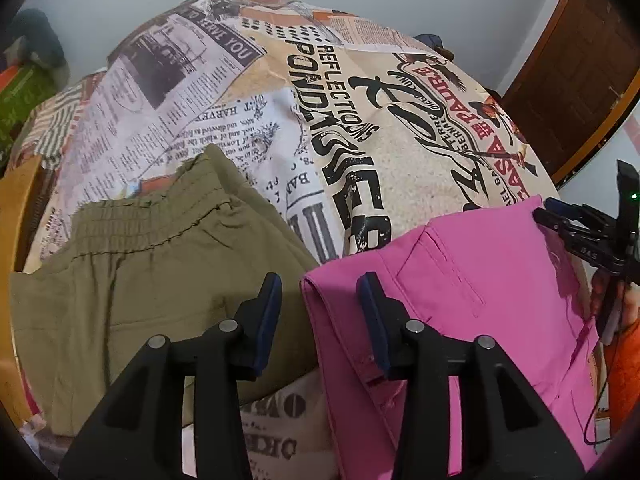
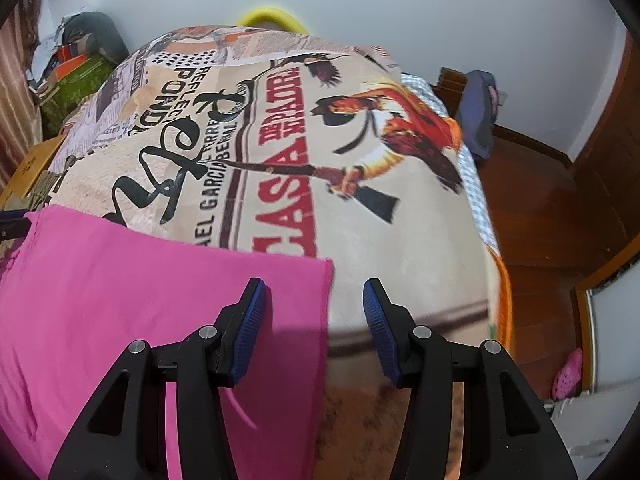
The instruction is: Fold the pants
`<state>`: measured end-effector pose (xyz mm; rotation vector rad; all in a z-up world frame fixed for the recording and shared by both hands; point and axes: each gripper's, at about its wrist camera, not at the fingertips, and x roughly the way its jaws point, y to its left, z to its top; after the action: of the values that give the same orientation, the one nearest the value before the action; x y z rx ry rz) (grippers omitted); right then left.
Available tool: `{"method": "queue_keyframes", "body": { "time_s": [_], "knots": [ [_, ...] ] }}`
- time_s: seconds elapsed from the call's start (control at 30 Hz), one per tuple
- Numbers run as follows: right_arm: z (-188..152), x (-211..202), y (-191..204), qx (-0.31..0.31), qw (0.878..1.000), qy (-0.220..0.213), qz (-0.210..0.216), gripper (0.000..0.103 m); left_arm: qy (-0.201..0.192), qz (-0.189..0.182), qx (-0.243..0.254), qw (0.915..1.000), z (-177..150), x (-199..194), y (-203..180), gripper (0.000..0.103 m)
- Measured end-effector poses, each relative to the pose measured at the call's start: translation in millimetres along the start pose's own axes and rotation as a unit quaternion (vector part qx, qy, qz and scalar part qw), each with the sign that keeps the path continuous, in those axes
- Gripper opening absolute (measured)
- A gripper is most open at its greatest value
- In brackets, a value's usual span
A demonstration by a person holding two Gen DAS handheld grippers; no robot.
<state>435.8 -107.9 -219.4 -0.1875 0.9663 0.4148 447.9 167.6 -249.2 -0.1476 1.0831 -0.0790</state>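
Olive pants [image 1: 132,280] at left: soft matte weave, gathered elastic waistband, flat on printed newspaper-pattern cloth [image 1: 360,132] covering bed. Pink pants [image 1: 472,300] just right of them, edges nearly touching: smooth cotton-like fabric, folded into layered rectangle, welt pocket slit showing, crisp folded edge at left. Left gripper [image 1: 320,312] above gap between both garments, jaws partly open, holding nothing. Right gripper [image 2: 314,320] over pink pants' right corner, jaws partly open, empty; blue ribbed pads.
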Motion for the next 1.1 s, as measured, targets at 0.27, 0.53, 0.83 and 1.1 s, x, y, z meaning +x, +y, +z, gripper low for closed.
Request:
{"method": "queue_keyframes", "body": {
  "time_s": [0.27, 0.53, 0.83, 1.1],
  "knots": [
    [1.7, 3.6, 11.9, -0.010, 1.000, -0.002, 0.019, 0.009, -0.007, 0.006, 0.008, 0.9999, -1.7, -0.8, -8.8, 0.018],
    [14.6, -19.1, 14.8, -0.011, 0.999, -0.030, 0.008, 0.005, -0.035, 0.062, 0.041, 0.9966, 7.3, -25.3, -26.4, 0.007],
    [53.5, -82.2, 15.9, -0.005, 0.995, -0.096, -0.001, 0.004, -0.099, 0.065, 0.044, 0.9920, 37.6, -93.8, -35.3, 0.007],
    [47.6, -137.0, 21.5, -0.003, 0.992, -0.125, 0.008, 0.004, -0.121, 0.063, 0.060, 0.9888, 19.7, -151.3, -53.0, 0.007]
  ]
}}
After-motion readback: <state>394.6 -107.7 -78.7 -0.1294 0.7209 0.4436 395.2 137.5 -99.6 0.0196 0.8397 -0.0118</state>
